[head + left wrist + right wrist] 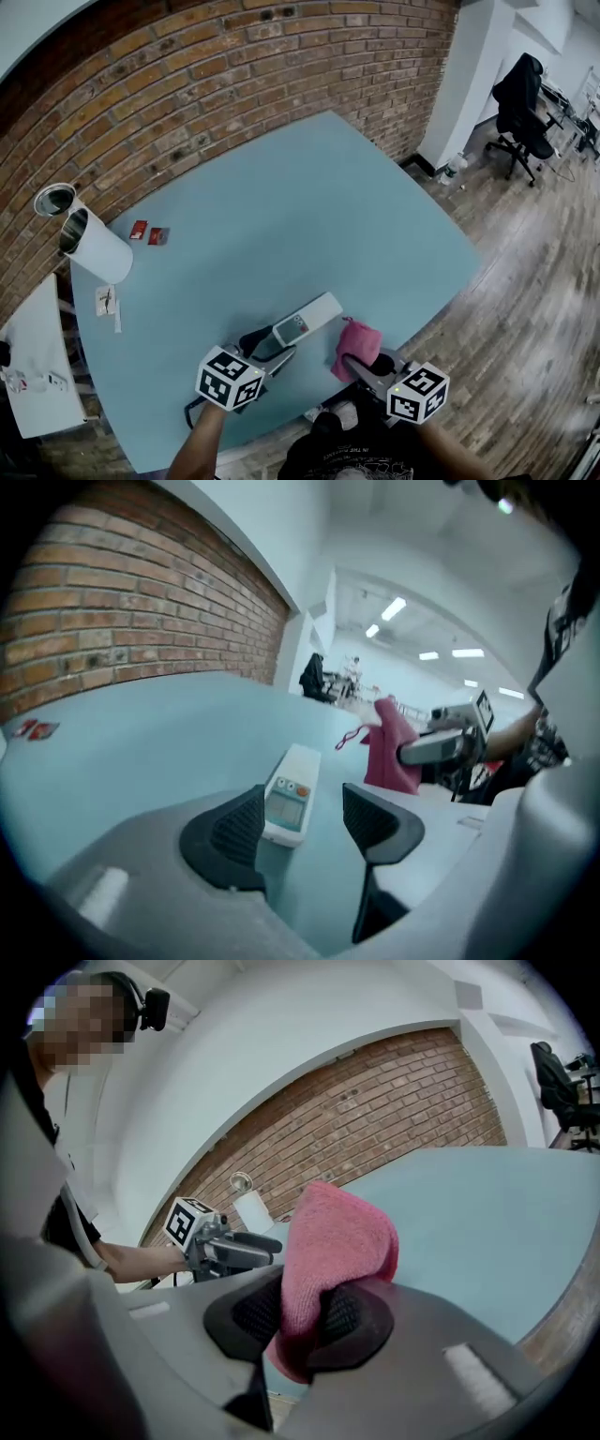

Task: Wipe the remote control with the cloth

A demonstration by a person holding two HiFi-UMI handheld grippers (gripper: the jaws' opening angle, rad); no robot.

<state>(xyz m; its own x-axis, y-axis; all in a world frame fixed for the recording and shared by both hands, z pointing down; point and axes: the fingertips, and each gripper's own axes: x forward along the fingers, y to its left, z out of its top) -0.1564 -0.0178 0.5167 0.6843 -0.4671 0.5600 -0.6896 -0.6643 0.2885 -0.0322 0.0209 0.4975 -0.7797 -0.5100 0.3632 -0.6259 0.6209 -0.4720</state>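
Now, remote control (pixel 305 323): it lies flat on the bench (pixel 281 216), screen up. Its near end sits in the gap of your left claw (pixel 267 345), closer to the left-hand pad than to the other.
Left claw: the jaws stand wide and neither pad presses on the remote control (pixel 289 799), so nothing pins it down.
Risk to the remote: your first stroke could shove it forward out of the left claw (pixel 305 822) or spin it, because it rests loose on a smooth top.
Cloth (pixel 333 1241): pink and bunched, most of it stands up above the jaws of your right claw (pixel 300 1312), with a short tail below them.
Right claw: clamped on the cloth (pixel 356 345), it hangs just right of the left claw and looks to be off the remote.
Risk with the cloth: the fabric sits above the jaws, not ahead of them, so hard jaw tips may reach the remote first. A dragging stroke could also tug the bundle free.
Claws together: they are close side by side, and reaching across could knock one against the other.
Bench edge: it runs just behind both claws. A remote pulled back toward you could drop to the floor (pixel 525 244).
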